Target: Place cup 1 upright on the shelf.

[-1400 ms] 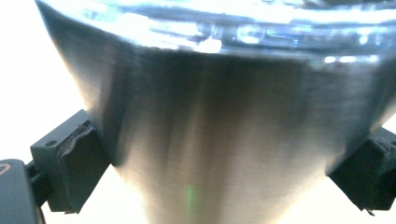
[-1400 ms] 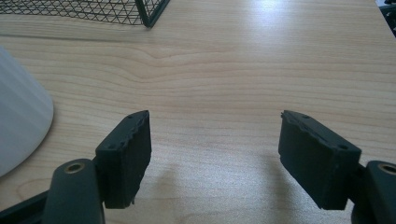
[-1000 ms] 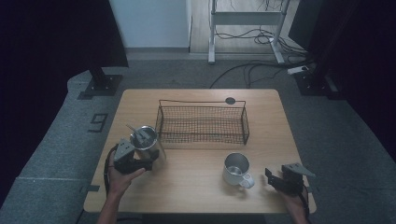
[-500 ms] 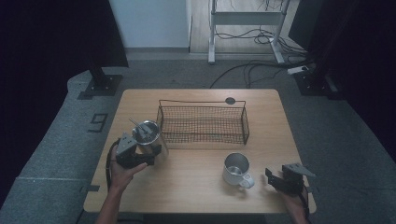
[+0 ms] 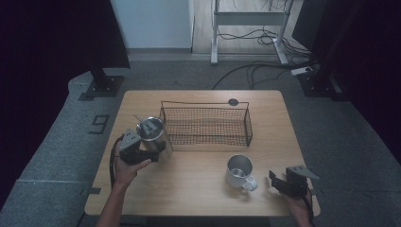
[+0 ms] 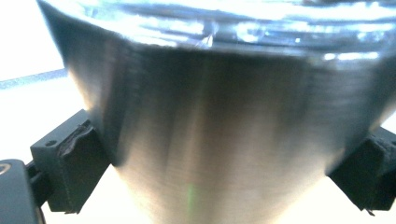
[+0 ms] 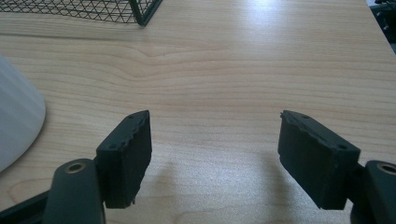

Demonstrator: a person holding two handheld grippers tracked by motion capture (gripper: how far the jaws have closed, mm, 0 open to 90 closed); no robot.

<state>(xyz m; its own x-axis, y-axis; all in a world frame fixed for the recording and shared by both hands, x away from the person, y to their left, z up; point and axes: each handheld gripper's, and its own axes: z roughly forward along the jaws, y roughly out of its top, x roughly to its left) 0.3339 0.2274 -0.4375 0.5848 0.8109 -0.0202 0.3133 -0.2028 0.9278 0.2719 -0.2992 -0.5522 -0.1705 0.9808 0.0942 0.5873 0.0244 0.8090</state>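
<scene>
At the table's (image 5: 198, 189) near right corner the right gripper (image 5: 279, 182) rests with its jaws spread wide and nothing between them, just right of a white mug (image 5: 239, 171) standing near the front edge. Toward the left edge, the left gripper (image 5: 150, 147) clamps both pads against the sides of a steel cup (image 5: 152, 132), held just beside the left end of the wire basket (image 5: 206, 124), which sits toward the far edge.

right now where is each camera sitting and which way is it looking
High view: above the person's side, looking forward and down on the table; both forearms show.
Left gripper view: on the left gripper, facing the steel cup between its jaws.
Right gripper view: on the right gripper, looking over bare tabletop.
Shared: high and right gripper views both show the wire basket.
</scene>
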